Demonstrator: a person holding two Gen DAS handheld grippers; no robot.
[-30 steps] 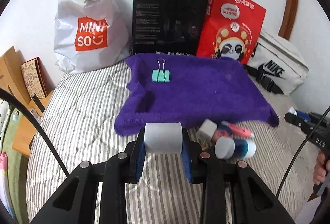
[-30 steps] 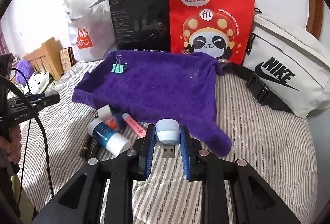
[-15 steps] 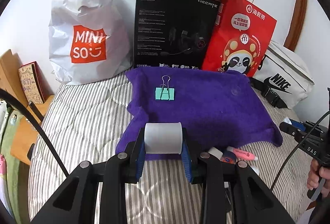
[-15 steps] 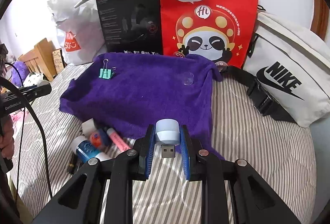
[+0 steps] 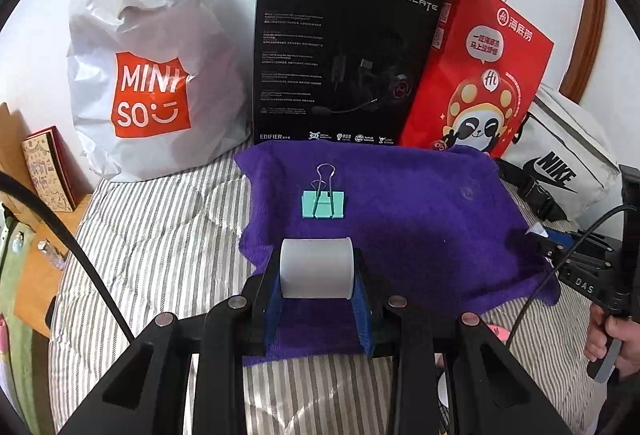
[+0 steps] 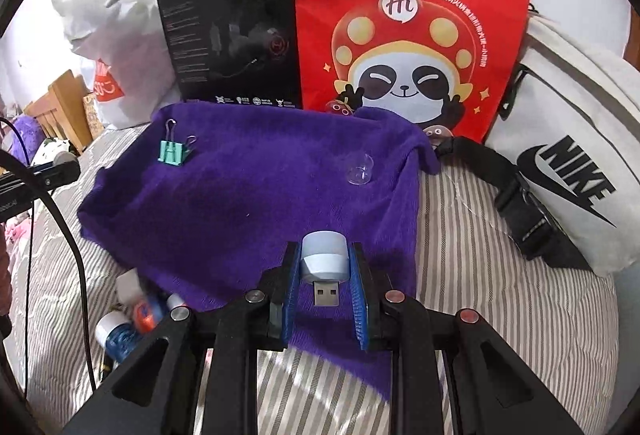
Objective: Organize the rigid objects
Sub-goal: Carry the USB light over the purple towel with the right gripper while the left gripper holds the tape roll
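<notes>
A purple towel [image 5: 400, 203] lies on the striped bed; it also shows in the right wrist view [image 6: 260, 187]. A teal binder clip [image 5: 323, 203] lies on its back left part, also seen in the right wrist view [image 6: 173, 151]. A small clear cap [image 6: 360, 173] lies on the towel's right part. My left gripper [image 5: 317, 269] is shut on a white cylinder [image 5: 316, 267] over the towel's near edge. My right gripper [image 6: 325, 267] is shut on a small USB light [image 6: 325, 263] over the towel's near right corner.
A Miniso bag [image 5: 148, 75], a black Hecate box [image 5: 340, 55], a red panda bag [image 6: 408, 23] and a white Nike bag [image 6: 568, 155] stand at the back. Small bottles and a white cube [image 6: 132, 303] lie by the towel's near left edge.
Both grippers have moved forward over the towel with their objects still held. The loose items have slipped out of the left wrist view.
</notes>
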